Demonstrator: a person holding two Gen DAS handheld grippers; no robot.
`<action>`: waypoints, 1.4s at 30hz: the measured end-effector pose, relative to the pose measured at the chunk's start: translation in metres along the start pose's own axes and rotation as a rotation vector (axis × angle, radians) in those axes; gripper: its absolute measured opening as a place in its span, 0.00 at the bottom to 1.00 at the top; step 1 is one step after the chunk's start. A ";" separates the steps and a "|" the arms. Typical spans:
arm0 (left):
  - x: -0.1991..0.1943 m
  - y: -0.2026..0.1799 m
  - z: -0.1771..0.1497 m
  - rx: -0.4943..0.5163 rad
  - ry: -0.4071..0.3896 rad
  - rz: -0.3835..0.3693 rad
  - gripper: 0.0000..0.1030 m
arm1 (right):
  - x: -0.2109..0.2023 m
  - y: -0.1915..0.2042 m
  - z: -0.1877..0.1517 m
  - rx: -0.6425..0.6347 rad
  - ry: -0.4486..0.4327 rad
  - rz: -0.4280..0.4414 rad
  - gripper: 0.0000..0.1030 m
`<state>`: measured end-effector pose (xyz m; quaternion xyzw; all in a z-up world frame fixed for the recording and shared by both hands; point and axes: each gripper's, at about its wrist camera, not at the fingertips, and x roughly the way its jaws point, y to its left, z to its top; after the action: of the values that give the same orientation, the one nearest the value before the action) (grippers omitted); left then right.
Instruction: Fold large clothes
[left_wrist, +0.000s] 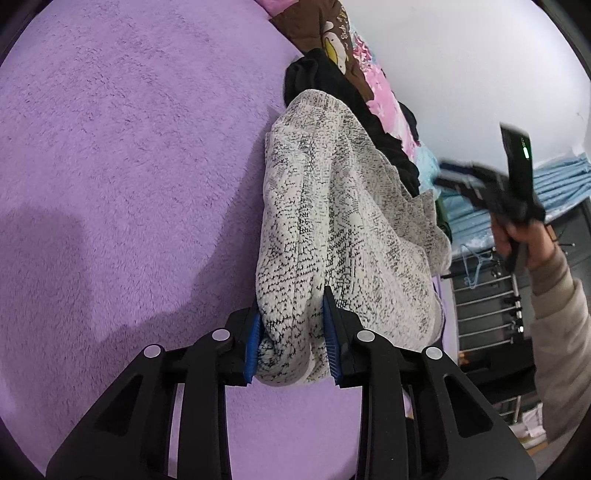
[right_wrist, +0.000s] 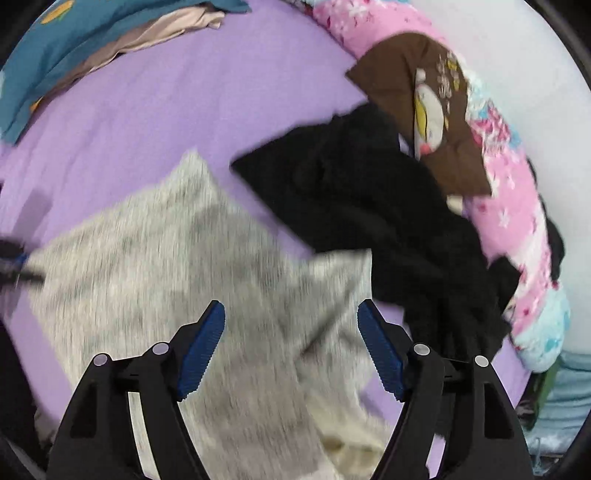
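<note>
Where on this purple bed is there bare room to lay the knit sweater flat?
Bare purple blanket spreads on the sweater's side away from the wall. It is crowded along the wall: black clothes, brown cushion, pink quilt.

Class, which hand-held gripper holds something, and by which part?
The left hand-held gripper pinches a bunched end of the speckled sweater; the right one holds nothing.

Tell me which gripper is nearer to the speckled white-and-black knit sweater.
Left. The left gripper is clamped on a bunched fold of the speckled white-and-black knit sweater. The right gripper is open, above the sweater, with nothing between its jaws.
</note>
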<state>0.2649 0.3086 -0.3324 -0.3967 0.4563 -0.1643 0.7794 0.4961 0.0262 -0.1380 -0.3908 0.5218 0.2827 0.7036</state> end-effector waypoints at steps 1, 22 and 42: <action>0.000 0.000 0.000 0.000 0.000 0.000 0.27 | -0.003 -0.002 -0.014 -0.006 0.010 0.012 0.72; 0.001 0.000 0.002 -0.001 -0.005 -0.003 0.28 | 0.033 -0.087 -0.115 0.067 0.131 0.187 0.08; -0.008 -0.004 0.007 0.004 -0.082 -0.009 0.28 | 0.093 -0.106 -0.069 0.021 0.170 -0.293 0.56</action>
<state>0.2672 0.3145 -0.3229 -0.4035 0.4216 -0.1524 0.7976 0.5739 -0.0897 -0.2095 -0.4780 0.5197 0.1376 0.6947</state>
